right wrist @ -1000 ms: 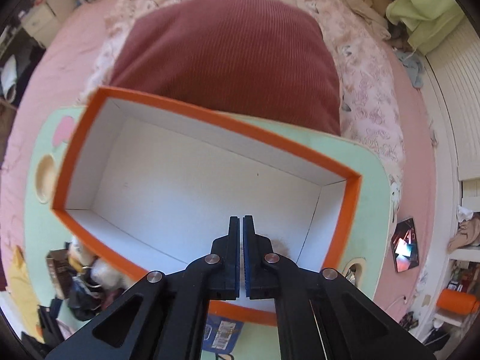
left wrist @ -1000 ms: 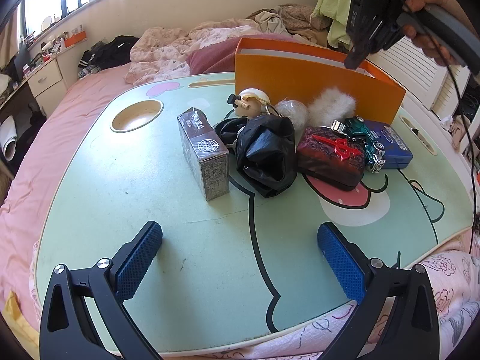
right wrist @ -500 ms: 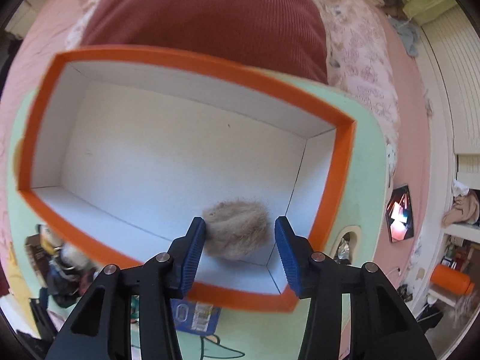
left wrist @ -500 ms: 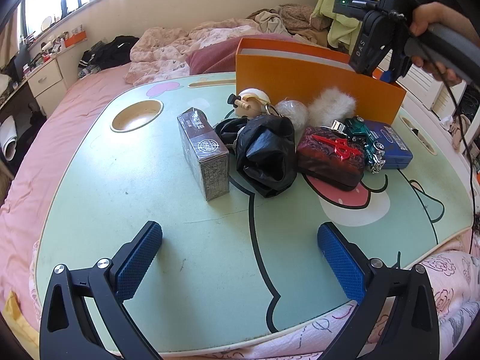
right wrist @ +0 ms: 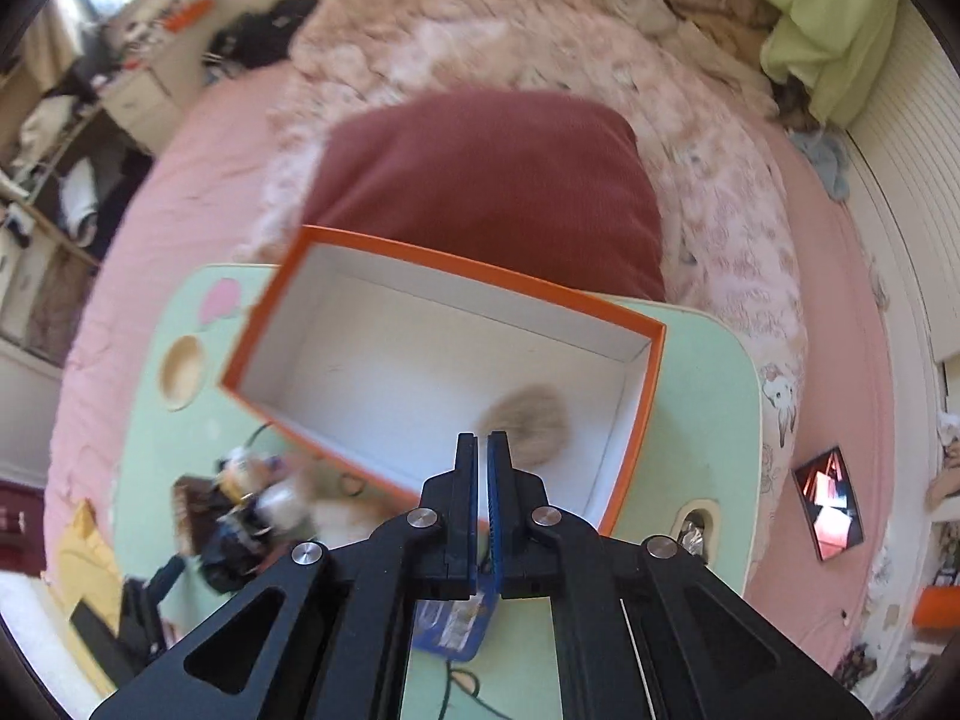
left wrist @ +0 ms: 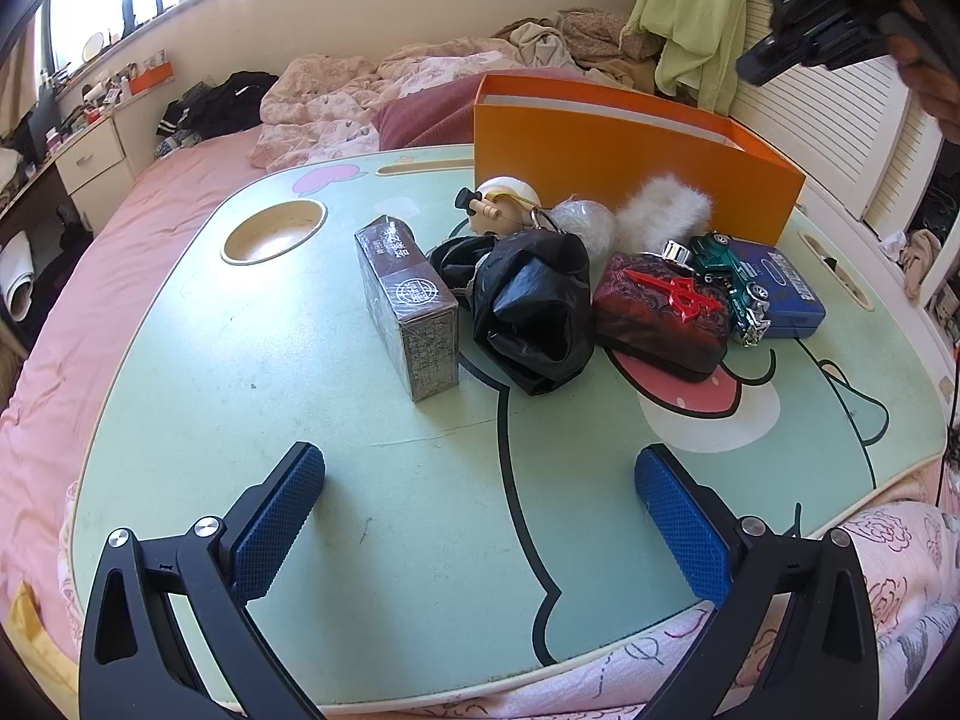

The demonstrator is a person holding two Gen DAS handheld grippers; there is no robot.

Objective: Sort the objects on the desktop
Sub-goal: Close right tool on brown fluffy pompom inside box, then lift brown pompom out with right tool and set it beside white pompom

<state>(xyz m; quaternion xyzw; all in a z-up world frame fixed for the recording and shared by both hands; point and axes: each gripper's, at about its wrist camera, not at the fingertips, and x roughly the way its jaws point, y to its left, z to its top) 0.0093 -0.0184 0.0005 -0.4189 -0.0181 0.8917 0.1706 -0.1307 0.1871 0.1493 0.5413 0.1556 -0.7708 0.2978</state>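
Observation:
An orange box [left wrist: 630, 150] with a white inside [right wrist: 420, 360] stands at the back of the green lap table [left wrist: 300, 420]. A beige fluffy pom-pom [right wrist: 528, 420] lies inside it near the right end. My right gripper [right wrist: 483, 450] is shut and empty, high above the box; it shows top right in the left wrist view [left wrist: 828, 12]. My left gripper [left wrist: 480, 516] is open and empty, low over the table's near edge. In front of the box lie a grey carton [left wrist: 408, 312], a black bag [left wrist: 528, 306], a red case [left wrist: 660, 312], a green toy car [left wrist: 732, 282], a blue tin [left wrist: 780, 294] and a white pom-pom [left wrist: 660, 210].
A doll-head keychain [left wrist: 498, 204] and a clear ball [left wrist: 582, 222] sit by the box front. The table has a round cup recess [left wrist: 273, 234]. It rests on a pink bed with a maroon pillow [right wrist: 492, 192] behind the box.
My right gripper opened and dropped the beige pom-pom into the box, then shut again and rose away. The left gripper has not moved.

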